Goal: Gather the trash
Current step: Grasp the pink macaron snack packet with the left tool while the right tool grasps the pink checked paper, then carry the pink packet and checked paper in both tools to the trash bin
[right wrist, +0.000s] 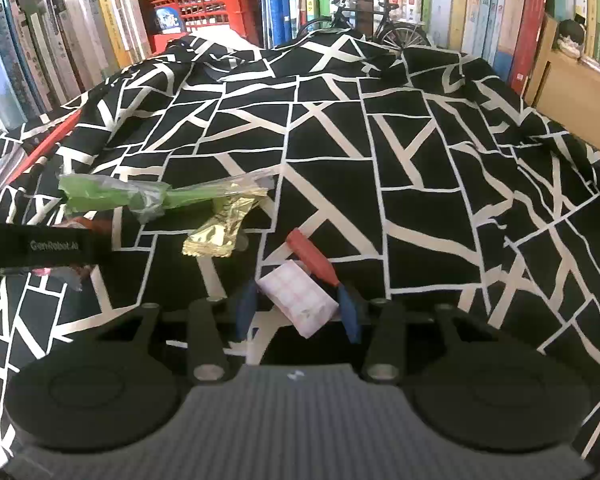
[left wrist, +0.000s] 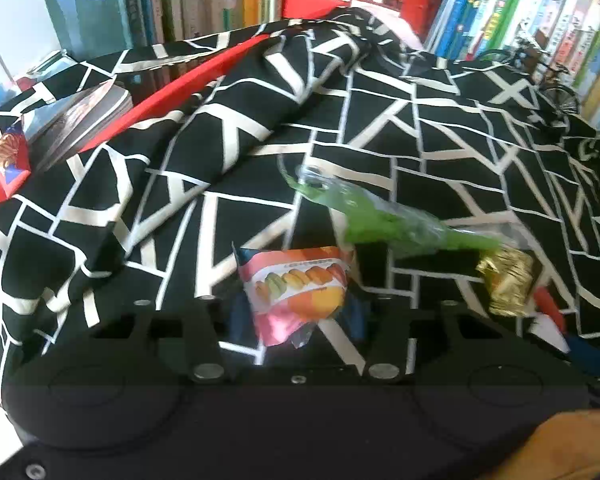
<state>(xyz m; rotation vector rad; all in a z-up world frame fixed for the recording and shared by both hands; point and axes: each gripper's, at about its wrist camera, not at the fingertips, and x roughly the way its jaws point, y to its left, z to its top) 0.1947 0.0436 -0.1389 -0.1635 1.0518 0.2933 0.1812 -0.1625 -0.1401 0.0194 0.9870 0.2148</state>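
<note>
Both grippers tip steeply down at the cloth [right wrist: 380, 140], side by side. The left gripper [left wrist: 296, 312] has its blue pads either side of a macaron packet [left wrist: 296, 288]; the packet fills the gap and the pads look pressed against its edges. The right gripper [right wrist: 296, 312] is the same story with a pink-and-white wrapper [right wrist: 300, 300], pads tight on both sides, jaws partly closed around it, a red wrapper [right wrist: 312, 260] touching it just beyond.

A little further out on the cloth lies a green wrapper [right wrist: 112, 196] and, touching its tail, a gold wrapper [right wrist: 224, 224]. The left view has both too: green [left wrist: 380, 216] ahead, gold [left wrist: 508, 280] off to the right.

Only the right view catches the left gripper from outside, a black bar with lettering at the left edge, low over the cloth. It alone shows a cardboard box [right wrist: 572, 96] at far right. Only the left view shows a red snack bag [left wrist: 4, 164] at the left edge, next to a stack of booklets [left wrist: 84, 116].

At the back, both see a red crate [right wrist: 204, 12], books [right wrist: 460, 8] and a toy bicycle [right wrist: 372, 24].
</note>
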